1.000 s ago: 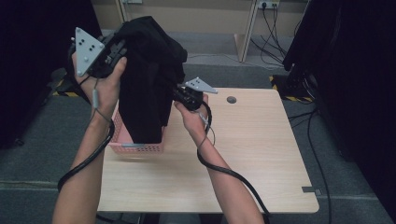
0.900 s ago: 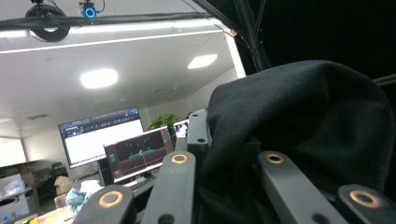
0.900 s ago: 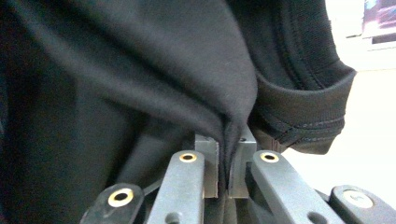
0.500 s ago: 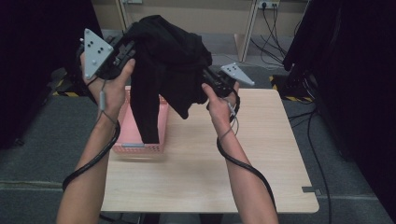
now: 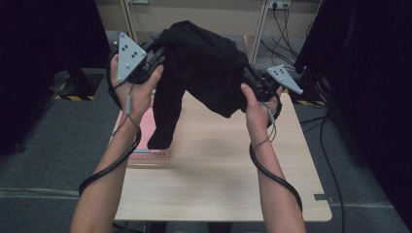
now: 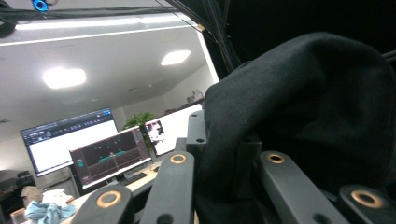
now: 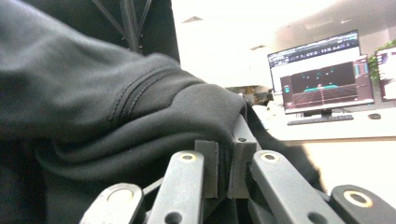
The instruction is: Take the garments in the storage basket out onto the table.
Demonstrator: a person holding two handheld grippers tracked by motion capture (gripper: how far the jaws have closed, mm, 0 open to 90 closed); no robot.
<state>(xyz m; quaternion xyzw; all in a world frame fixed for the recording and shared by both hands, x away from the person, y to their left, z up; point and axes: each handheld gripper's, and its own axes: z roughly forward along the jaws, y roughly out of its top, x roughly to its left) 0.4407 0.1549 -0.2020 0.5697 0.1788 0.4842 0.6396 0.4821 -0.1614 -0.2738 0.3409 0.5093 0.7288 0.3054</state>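
High view: black garment [image 5: 204, 63] hangs in the air above the desk [image 5: 218, 170], one end dangling near the pink basket [image 5: 150, 155], nothing folded yet. Left gripper view: left tongs [image 6: 219, 163] pinching cloth. Right gripper view: right tongs [image 7: 225, 168] pressed onto a fold.

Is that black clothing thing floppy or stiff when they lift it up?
Probably floppy: the black garment sags between the left gripper and right gripper, and one part dangles toward the pink basket. It likely folds and bunches easily, as creases show near the jaws.
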